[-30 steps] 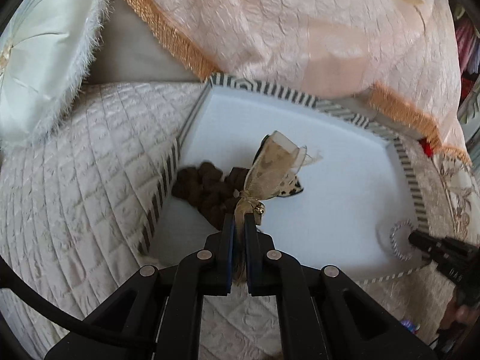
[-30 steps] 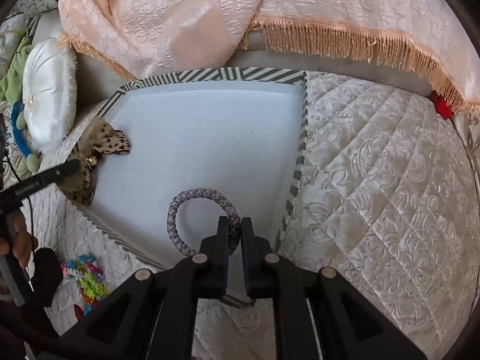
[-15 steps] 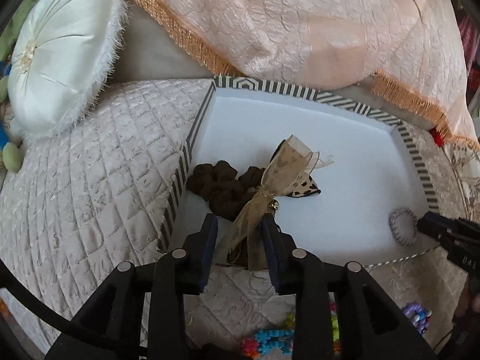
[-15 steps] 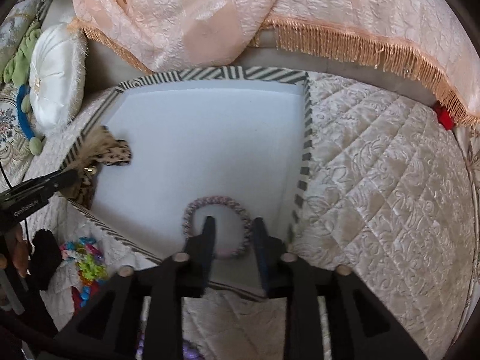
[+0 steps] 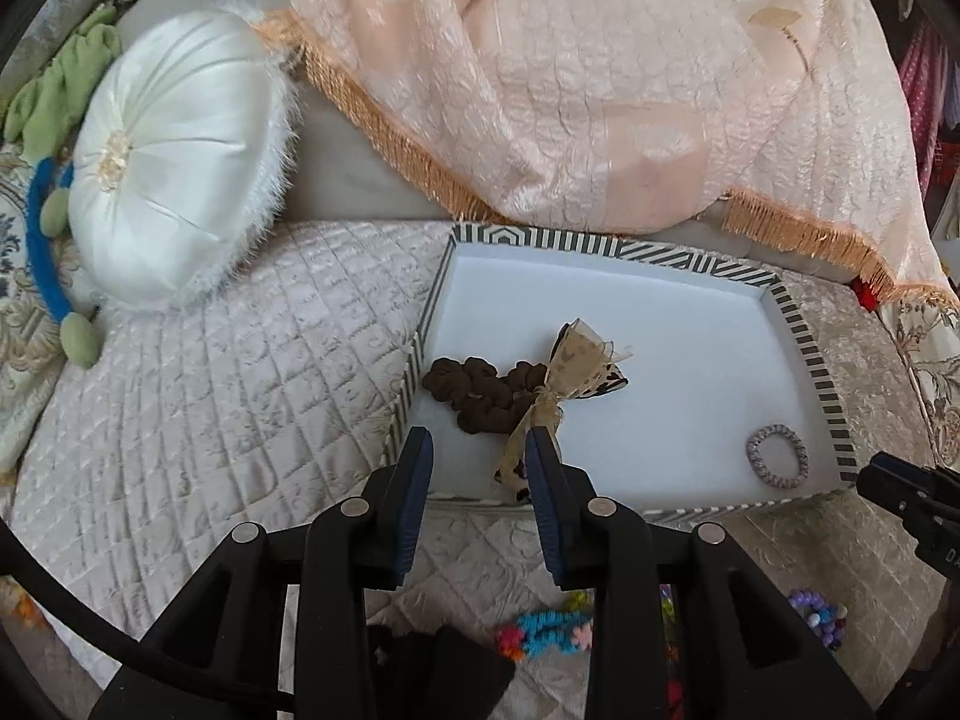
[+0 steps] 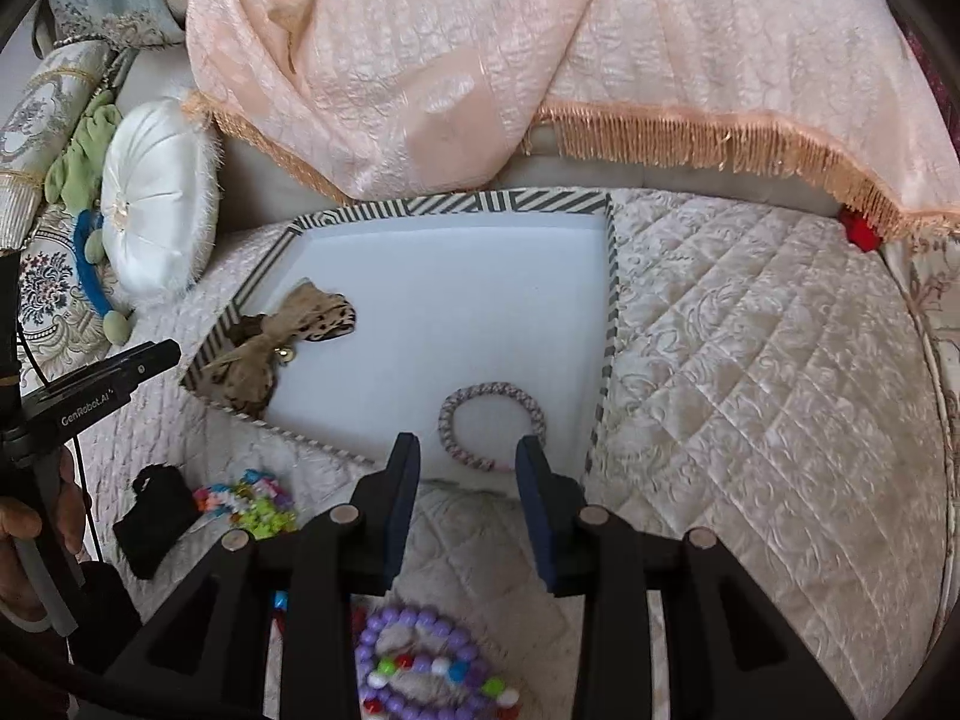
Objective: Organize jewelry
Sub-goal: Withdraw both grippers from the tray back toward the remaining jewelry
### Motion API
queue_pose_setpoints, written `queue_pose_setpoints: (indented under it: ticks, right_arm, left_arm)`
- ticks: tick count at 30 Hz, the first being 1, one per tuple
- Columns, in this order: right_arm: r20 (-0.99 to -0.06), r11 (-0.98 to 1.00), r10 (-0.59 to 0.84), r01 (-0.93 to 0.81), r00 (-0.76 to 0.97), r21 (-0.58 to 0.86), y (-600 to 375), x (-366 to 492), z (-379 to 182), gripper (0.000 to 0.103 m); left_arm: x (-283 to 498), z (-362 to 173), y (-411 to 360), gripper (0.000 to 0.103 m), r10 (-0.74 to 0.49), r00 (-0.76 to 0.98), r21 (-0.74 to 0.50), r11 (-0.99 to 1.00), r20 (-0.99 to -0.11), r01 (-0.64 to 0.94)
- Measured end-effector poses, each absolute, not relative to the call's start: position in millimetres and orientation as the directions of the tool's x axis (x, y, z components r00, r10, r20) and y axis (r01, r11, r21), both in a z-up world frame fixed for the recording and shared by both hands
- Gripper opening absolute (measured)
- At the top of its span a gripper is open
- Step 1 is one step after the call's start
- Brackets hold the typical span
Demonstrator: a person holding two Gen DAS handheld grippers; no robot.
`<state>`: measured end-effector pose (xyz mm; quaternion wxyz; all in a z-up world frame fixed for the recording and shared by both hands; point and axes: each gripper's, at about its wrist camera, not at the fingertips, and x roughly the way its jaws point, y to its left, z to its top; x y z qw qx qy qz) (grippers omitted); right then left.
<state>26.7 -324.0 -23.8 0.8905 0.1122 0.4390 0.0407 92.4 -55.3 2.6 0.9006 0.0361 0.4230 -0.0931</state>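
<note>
Both my claws have just been opening and now hold nothing. Left claw (image 5: 478,456) hangs over the near edge of the striped tray (image 5: 804,330), one bow (image 5: 558,396) tail between the jaws, not pinched. Bow lies on a brown scrunchie (image 5: 474,390). Right claw (image 6: 467,462) is just short of the braided bracelet (image 6: 492,426) in the tray's near corner

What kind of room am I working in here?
Likely a living room or bedroom at home: the striped tray sits on a quilted cushion like a sofa seat or bed, under a fringed peach throw, beside a round white satin pillow.
</note>
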Motion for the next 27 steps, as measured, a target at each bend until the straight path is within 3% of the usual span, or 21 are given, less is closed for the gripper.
queue_pose_setpoints:
  ticks: [27]
  right_arm:
    - [-0.722,0.976,0.162,-0.001,0.673,0.218,-284.9,-81.6,7.1,0.047]
  left_arm:
    - [-20.8,17.3,-20.0,0.009,-0.113,0.684,-0.023,0.990,-0.721,0.139]
